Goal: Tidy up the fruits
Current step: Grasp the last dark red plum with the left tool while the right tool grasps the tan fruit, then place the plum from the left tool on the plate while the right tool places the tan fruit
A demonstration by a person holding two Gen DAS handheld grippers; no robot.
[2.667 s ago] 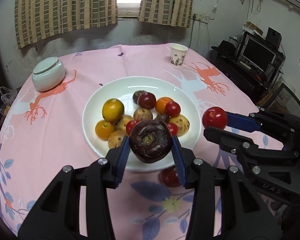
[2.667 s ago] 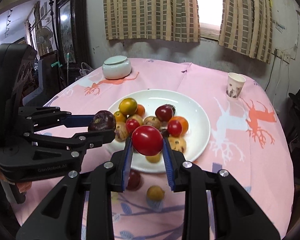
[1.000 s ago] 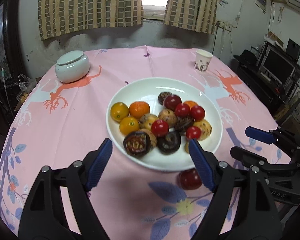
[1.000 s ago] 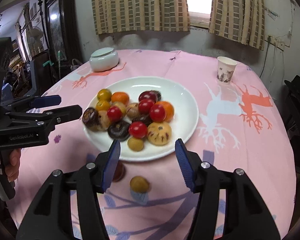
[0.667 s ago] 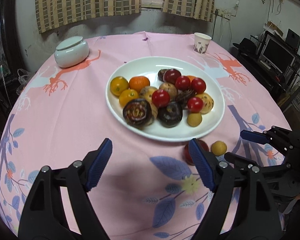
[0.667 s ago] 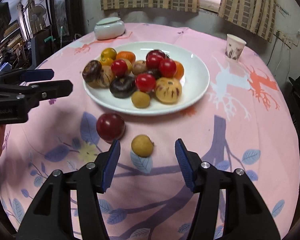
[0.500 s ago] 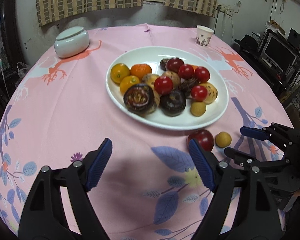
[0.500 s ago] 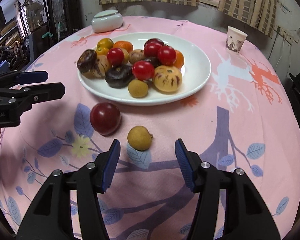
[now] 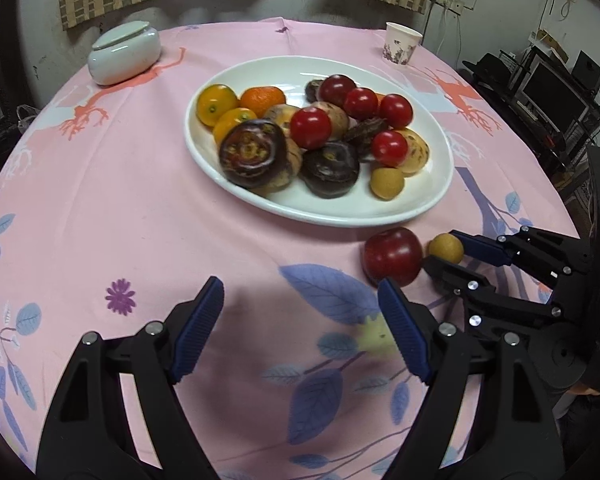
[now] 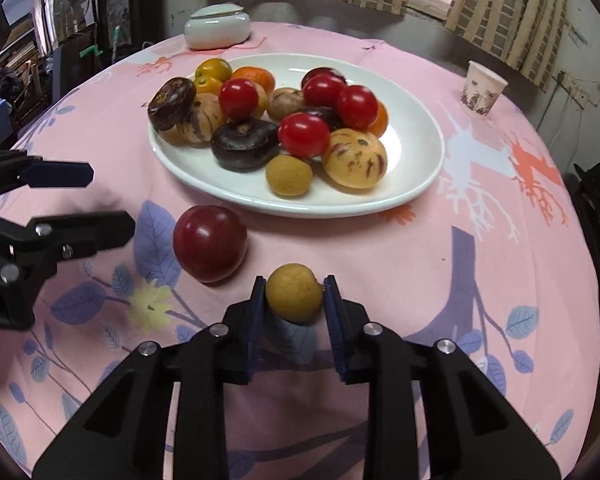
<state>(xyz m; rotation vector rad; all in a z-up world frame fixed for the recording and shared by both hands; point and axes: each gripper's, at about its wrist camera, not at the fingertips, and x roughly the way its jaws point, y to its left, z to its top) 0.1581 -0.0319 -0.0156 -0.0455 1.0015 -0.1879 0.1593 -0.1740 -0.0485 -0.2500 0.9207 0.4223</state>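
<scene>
Right gripper [image 10: 294,297] has just closed its jaws, and the small tan fruit [image 10: 294,292] sits clamped between the blue pads, low in the centre of the right wrist view, resting on the pink tablecloth [image 10: 440,280]. Just left of it and a little higher lies the dark red plum [image 10: 210,243], on the cloth, near the plate's front rim but apart from it. Above both, the white plate [image 10: 416,152] fills the middle of the frame, heaped with red, orange, tan and dark purple fruit. Over in the left wrist view, the left gripper [image 9: 300,328] hangs released at the bottom, jaws spread wide over bare cloth, nothing between them; the plum lies just past its right finger. A lidded white jar [image 9: 125,52] stands upper left, a paper cup [image 9: 401,45] upper right.
</scene>
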